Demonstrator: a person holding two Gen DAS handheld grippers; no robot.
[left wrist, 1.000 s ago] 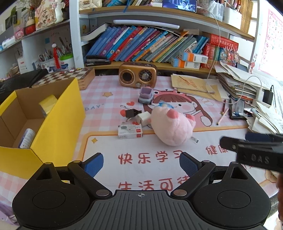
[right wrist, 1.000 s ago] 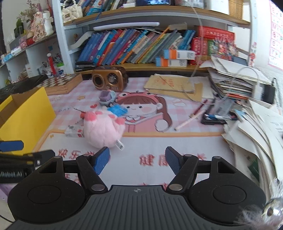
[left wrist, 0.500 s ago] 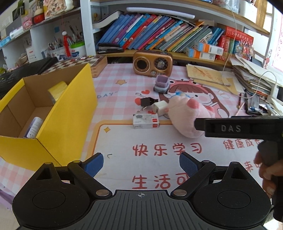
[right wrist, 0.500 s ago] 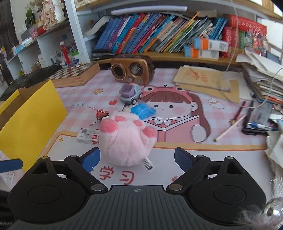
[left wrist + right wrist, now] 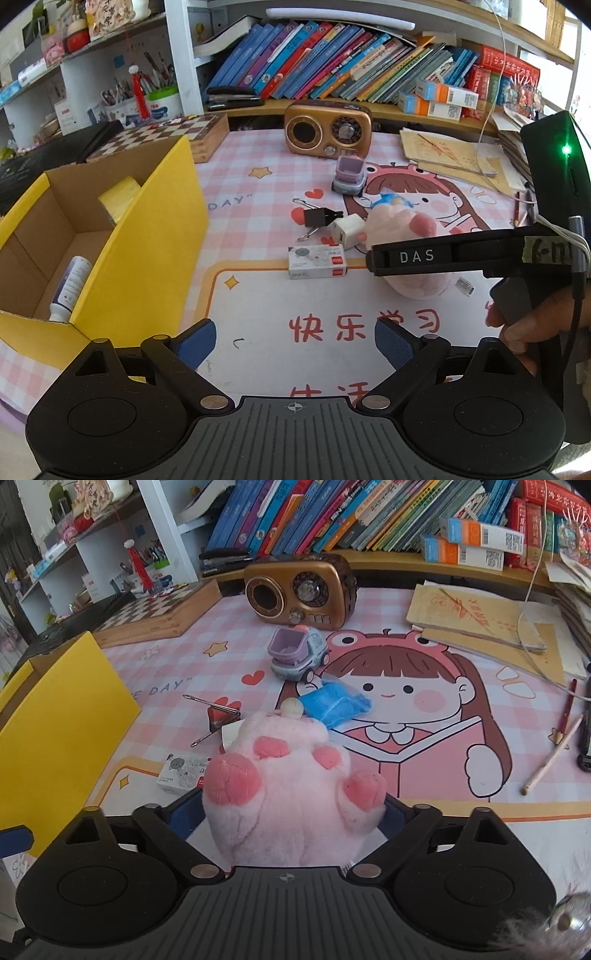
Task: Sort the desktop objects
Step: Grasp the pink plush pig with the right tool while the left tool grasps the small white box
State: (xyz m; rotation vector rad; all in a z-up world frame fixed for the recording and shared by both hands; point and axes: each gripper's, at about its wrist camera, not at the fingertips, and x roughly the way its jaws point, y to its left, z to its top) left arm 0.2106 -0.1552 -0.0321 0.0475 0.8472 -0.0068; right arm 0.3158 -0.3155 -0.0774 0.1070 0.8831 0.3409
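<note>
Right tongs (image 5: 293, 812), "DAS"-marked, apparently now straddle plush (image 5: 291, 794).

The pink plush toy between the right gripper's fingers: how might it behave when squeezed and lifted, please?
The pink plush toy looks fluffy, so it will probably compress and feel light. Its rounded body may sag or slip between the right gripper fingers.

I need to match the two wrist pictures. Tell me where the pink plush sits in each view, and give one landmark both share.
Left wrist: the pink plush lies right of centre on the mat, partly hidden behind the right gripper's black bar.
Right wrist: the plush fills the lower centre, between the open fingers of the right gripper.
Shared landmark: the gold radio at the back of the desk.
</note>
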